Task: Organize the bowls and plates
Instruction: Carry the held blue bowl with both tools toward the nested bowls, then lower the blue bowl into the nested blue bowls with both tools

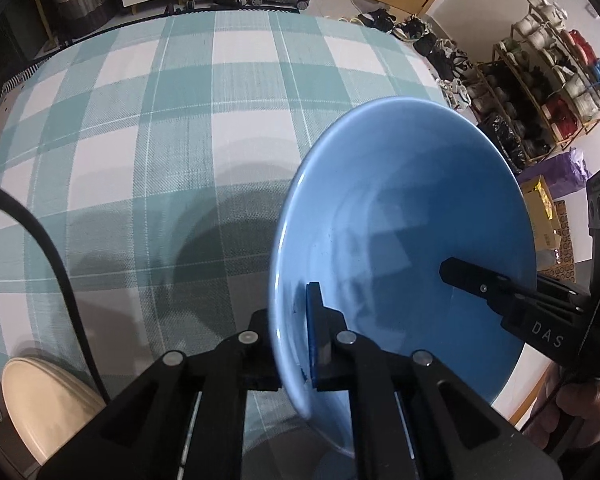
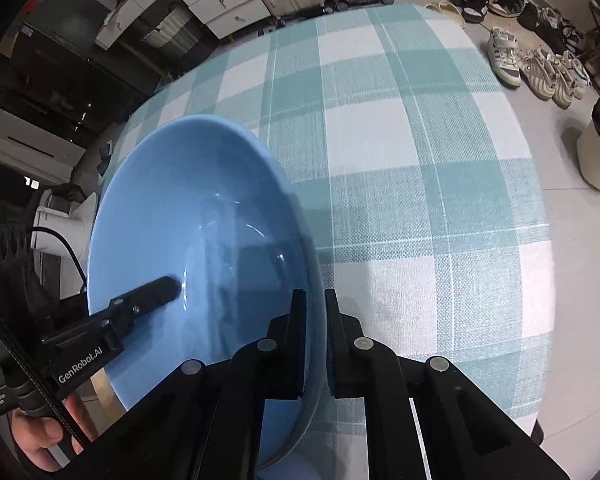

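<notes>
Above the checked teal-and-white tablecloth (image 1: 140, 120), a blue bowl (image 1: 400, 220) hangs clear of the surface, tilted, with its shadow falling on the cloth to its left in the left wrist view. Both grippers grasp it on opposite sides of the rim.

Left gripper (image 1: 300, 336): jaws clamped on the near rim of the bowl, one pad inside the wall, the other outside. In the right wrist view the same gripper (image 2: 156, 292) reaches in from the left edge, its inner finger lying against the bowl's inside wall.

Right gripper (image 2: 314, 336): jaws clenched on the bowl's right rim, the wall pinched between the two fingers. In the left wrist view its inner finger (image 1: 472, 276) rests inside the bowl on the far right side.

A person's hand (image 1: 572, 412) holds the right gripper's handle at lower right of the left wrist view; another hand (image 2: 40, 440) holds the left gripper's handle at lower left of the right wrist view.

A cream plate (image 1: 44, 408) lies on the cloth at lower left of the left wrist view, well apart from the bowl. Shoes (image 2: 532, 68) lie on the floor beyond the table's right edge.
</notes>
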Tool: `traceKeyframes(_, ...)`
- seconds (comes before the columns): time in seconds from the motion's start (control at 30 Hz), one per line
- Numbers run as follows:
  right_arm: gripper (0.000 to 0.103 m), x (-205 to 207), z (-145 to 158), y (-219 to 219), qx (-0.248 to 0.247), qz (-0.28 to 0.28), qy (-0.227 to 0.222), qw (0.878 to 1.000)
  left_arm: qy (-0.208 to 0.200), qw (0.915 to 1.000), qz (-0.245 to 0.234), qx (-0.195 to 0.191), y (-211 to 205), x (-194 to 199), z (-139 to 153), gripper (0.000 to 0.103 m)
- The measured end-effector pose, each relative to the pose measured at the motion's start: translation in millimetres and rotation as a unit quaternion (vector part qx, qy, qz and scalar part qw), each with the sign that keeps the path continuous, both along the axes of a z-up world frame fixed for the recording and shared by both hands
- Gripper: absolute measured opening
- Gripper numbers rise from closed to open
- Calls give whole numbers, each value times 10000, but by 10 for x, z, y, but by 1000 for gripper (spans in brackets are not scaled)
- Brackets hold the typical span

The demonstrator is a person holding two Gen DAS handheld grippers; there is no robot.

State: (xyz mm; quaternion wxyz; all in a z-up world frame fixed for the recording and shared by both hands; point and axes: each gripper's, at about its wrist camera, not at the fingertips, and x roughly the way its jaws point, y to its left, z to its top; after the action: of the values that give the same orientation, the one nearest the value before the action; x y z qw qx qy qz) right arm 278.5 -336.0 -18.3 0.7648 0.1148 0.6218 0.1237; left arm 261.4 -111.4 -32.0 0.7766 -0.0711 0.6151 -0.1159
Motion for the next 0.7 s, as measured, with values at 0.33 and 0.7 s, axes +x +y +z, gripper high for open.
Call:
traceKeyframes(0.33,8,-165,431,-16,8,-28,-235,9997,-195,9998,-3,0,-16,-142,374,5)
traceKeyframes(0.7,8,-524,919,-4,-81,2,-453,9989,-405,9989,29,-217,12,-475,748,5)
